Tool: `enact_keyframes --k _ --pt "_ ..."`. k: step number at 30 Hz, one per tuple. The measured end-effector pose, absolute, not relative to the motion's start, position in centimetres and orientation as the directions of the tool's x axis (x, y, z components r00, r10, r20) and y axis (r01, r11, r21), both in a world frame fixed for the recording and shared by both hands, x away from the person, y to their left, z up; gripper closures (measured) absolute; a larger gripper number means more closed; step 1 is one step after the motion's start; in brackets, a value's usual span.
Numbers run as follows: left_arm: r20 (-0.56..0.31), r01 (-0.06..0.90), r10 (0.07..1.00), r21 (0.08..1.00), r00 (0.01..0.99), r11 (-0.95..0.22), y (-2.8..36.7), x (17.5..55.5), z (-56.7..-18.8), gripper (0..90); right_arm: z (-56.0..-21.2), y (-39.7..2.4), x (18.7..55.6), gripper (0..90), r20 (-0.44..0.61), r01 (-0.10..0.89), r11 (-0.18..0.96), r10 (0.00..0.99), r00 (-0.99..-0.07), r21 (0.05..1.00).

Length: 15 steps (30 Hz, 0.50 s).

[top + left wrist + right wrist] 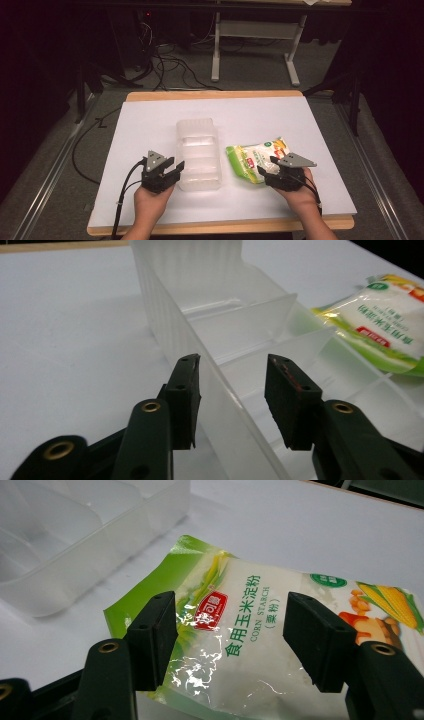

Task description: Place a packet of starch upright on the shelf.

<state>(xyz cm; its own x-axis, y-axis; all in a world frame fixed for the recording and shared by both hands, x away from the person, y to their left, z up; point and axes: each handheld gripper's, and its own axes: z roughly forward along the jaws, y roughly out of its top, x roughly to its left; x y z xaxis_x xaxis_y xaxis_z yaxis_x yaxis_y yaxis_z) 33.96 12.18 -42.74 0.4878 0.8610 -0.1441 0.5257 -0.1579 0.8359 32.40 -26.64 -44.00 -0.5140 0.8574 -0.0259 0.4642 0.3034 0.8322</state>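
A clear plastic container (198,152) with cross dividers lies in the middle of the white table top. To its right lies a green and white bag of corn starch (252,159). My left gripper (178,169) is at the container's near left side. In the left gripper view the left gripper (232,367) stands open, its jaws astride the container's (200,285) long side wall, one outside and one inside. My right gripper (265,171) is at the bag's near end. Seen close, the right gripper (230,612) is open, with the bag (250,630) lying flat between and below the jaws.
The white board (150,120) has a wooden rim at the far and near edges. Bare white surface lies left of the container and beyond both objects. Behind the table are dark floor, loose cables (170,65) and a white desk frame (216,50).
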Motion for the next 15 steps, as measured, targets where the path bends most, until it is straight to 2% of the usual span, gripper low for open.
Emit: enact_keyframes --k 3,9,12,15 --pt "-0.17 0.547 0.859 0.825 0.483 -0.144 12.3 34.1 -43.0 67.3 -44.1 -26.5 32.5 38.7 -0.029 0.461 0.311 0.852 -0.523 0.831" --pt "-0.151 0.554 0.87 0.818 0.469 -0.156 12.0 33.5 -42.9 72.6 -44.1 -26.2 32.4 38.7 -0.035 0.459 0.322 0.847 -0.531 0.828" --pt "-0.153 0.558 0.87 0.815 0.469 -0.158 12.0 33.0 -42.9 72.9 -44.0 -26.2 32.3 38.7 -0.034 0.458 0.321 0.846 -0.532 0.829" --pt "-0.166 0.562 0.862 0.812 0.48 -0.156 12.0 32.7 -42.8 66.7 -44.0 -26.3 32.3 38.6 -0.033 0.456 0.323 0.843 -0.536 0.83"
